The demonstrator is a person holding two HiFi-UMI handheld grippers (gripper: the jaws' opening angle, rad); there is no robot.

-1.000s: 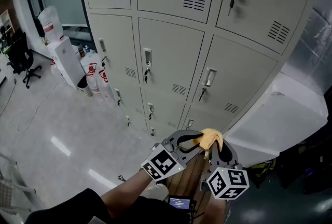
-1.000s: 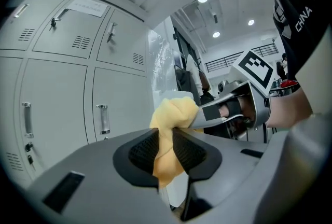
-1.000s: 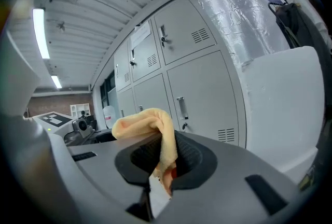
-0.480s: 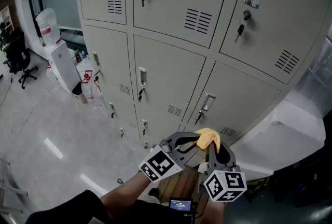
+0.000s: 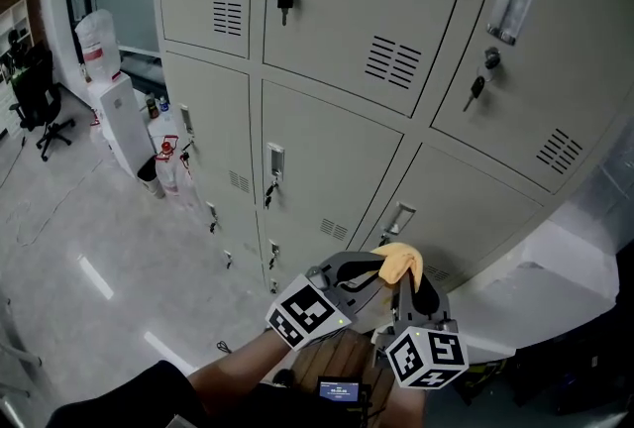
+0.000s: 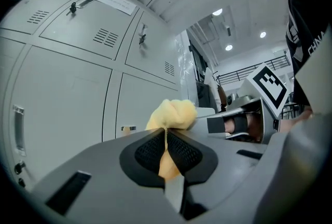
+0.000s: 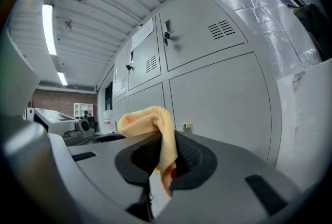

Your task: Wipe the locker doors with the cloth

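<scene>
Head view: left gripper [image 5: 374,269], right gripper [image 5: 408,285] both clamped on yellow cloth [image 5: 399,263], close before locker doors [image 5: 327,159]; white label [image 6: 116,1] on upper door, print illegible.

left gripper [image 6: 166,148]: jaws closed on the yellow cloth [image 6: 174,115], pinched between the black ribbed pads. Cloth bunches up in a wad above the jaws (lower end hangs down in the gap). Grey locker doors [image 6: 62,93] fill the left side, with vent slots [image 6: 106,37] and a paper label [image 6: 114,1] on one door. Right gripper [image 6: 244,122] sits just beside the wad, its marker cube [image 6: 270,85] above. Ceiling lights [image 6: 217,12] on in the background.
</scene>
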